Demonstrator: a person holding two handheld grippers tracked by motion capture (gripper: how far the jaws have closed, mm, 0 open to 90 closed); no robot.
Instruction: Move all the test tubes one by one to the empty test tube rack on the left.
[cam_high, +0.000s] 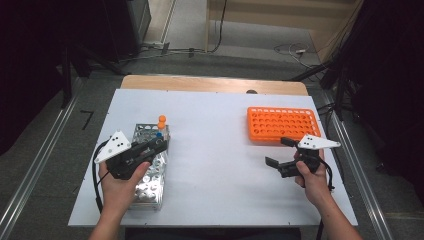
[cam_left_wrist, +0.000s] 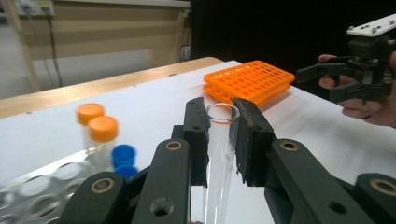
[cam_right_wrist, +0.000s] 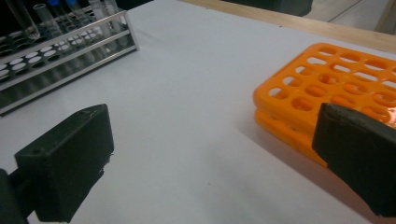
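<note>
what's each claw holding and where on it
Left claw is shut on a clear tube, gripped just below its open rim. Right claw is open, holding nothing.

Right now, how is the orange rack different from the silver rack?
The orange rack is plastic, low and empty; the silver rack is metal, taller, and holds capped tubes. The orange rack lies beside the open right gripper; the silver rack sits under the left gripper, which clamps a clear tube. Both have rows of round holes.

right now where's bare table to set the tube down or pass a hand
Free: the wide white stretch between the metal rack and the orange rack, and the table edge nearest the person. Crowded: around the left gripper, which holds the clear tube over the metal rack.
</note>
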